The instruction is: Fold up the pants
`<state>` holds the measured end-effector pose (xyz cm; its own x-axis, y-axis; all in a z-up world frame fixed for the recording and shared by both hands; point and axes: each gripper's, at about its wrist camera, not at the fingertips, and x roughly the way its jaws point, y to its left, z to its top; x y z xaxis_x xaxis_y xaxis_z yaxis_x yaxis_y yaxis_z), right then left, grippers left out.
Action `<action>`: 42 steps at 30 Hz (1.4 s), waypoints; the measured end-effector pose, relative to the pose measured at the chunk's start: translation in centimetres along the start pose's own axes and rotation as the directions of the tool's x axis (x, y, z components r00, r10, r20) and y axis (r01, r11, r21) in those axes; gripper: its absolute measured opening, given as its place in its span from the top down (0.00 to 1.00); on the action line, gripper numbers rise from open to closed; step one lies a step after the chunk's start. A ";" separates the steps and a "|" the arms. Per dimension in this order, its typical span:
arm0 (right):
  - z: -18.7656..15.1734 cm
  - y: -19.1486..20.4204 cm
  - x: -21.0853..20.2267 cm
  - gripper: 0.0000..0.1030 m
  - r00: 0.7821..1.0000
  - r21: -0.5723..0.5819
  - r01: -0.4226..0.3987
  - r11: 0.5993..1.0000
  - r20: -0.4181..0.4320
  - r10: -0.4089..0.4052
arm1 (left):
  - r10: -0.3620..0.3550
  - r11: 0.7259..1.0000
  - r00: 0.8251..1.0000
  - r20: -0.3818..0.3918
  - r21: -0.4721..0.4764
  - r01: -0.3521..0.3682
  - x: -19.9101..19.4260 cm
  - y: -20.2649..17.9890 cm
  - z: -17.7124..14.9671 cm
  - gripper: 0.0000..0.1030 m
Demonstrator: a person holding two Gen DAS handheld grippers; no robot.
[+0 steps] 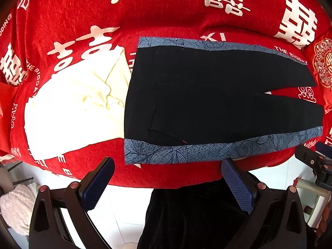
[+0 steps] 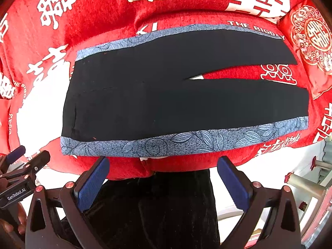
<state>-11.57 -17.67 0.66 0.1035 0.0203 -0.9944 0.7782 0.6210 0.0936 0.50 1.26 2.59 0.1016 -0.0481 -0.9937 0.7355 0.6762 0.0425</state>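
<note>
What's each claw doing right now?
Left claw: open, empty, short of the pants.
Right claw: open, empty.

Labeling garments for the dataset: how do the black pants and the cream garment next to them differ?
The black pants with blue floral side stripes lie spread flat, legs apart; the cream cloth garment is rumpled and creased. The pants are two-toned and patterned; the cream garment is plain. Both rest on the red printed blanket, edges meeting.
</note>
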 end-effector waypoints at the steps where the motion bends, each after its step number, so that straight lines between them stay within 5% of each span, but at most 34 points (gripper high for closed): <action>1: 0.0 0.1 0.0 0.00 1.000 0.002 0.000 1.000 0.001 0.000 | 0.001 1.000 1.000 0.002 0.002 -0.001 0.0 0.1 0.0 0.00; 42: -0.6 2.3 -0.3 0.00 0.998 -0.014 0.049 0.999 0.025 -0.049 | -0.032 0.999 0.999 0.023 0.033 0.032 -0.2 1.6 -0.6 0.00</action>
<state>-10.21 -15.76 1.13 0.0807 -0.0296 -0.9963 0.7739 0.6318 0.0439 1.28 2.79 2.76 0.0933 -0.0872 -0.9918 0.7601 0.6496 0.0144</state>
